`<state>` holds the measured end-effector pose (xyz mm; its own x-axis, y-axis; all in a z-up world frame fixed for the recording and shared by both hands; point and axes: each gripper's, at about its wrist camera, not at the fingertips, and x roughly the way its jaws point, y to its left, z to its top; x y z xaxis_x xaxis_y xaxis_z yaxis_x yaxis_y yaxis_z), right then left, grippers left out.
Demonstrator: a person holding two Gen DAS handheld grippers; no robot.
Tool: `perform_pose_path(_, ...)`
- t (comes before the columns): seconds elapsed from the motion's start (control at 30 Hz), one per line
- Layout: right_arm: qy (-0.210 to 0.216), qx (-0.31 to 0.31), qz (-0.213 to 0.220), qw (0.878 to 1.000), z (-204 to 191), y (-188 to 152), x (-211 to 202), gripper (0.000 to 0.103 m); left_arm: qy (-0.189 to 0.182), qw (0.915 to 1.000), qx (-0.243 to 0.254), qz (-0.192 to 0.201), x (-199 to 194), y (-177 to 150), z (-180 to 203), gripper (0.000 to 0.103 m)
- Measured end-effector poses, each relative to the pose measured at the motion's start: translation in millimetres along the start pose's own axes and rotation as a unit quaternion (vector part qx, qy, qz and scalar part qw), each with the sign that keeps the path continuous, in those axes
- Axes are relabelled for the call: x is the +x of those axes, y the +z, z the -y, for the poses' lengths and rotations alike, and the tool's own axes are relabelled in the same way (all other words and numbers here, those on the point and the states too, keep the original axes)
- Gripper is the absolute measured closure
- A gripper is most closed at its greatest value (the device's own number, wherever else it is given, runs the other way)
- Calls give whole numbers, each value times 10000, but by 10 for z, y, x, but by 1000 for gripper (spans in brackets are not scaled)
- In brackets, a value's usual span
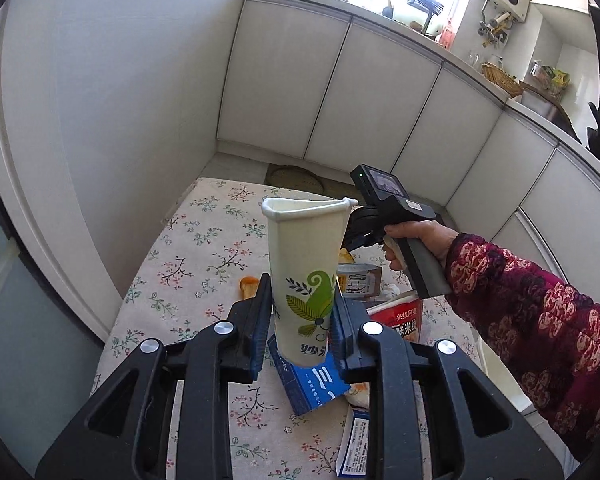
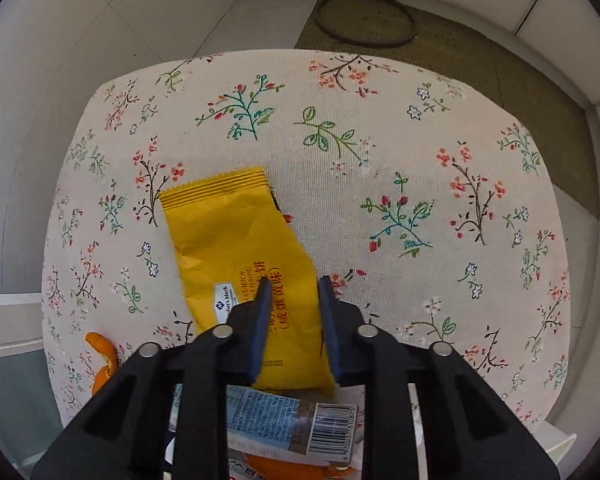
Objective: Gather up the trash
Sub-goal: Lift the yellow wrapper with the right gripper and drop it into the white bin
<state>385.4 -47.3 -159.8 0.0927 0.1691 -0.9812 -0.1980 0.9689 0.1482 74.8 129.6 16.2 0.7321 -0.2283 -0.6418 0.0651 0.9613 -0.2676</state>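
- Paper cup (image 1: 306, 280), as I read it from the left wrist view: green leaf motif; two dark characters at the base, first one "妙", second cut off
- Red packet (image 1: 400, 318): "米线阿婆" above larger "味米线", partly hidden
- Brown carton (image 1: 358, 282): white characters I take for "纯牛奶"
- Yellow wrapper (image 2: 240, 248), right wrist view: "Member's Mark" badge; "SANDWICH"; "(咸蛋黄味)" in red
- Grey-blue packet (image 2: 288, 424): barcode, digits beginning "6 97", the rest too small for me
- Blue box (image 1: 312, 384): fine white print I cannot make out
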Motion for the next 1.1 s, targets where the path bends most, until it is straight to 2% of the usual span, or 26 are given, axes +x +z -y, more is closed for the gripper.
perform_pose_path(0.13,47,148,182,9997,52,-73,-89,102,23,9999,-145,-75,-23,-8,-79,78)
perform_pose_path(0.3,72,120,429,9990,40,-255,-287,102,22,9999,-146,-86,-81,-18,-81,78)
perform_pose_path(0.57,-11,139,1151,9933,4,-506,-827,103,-12,9999,-137,0,-202,-65,-96,78)
perform_pose_path(0.87,51,252,2106,9772,17,-828,-1520,103,-22,9998,-190,110,-250,-90,-87,78)
perform_pose_path(1.1,138,430,2733,9609,191,-1308,-2068,103,-147,9996,-99,206,-299,-124,16,78)
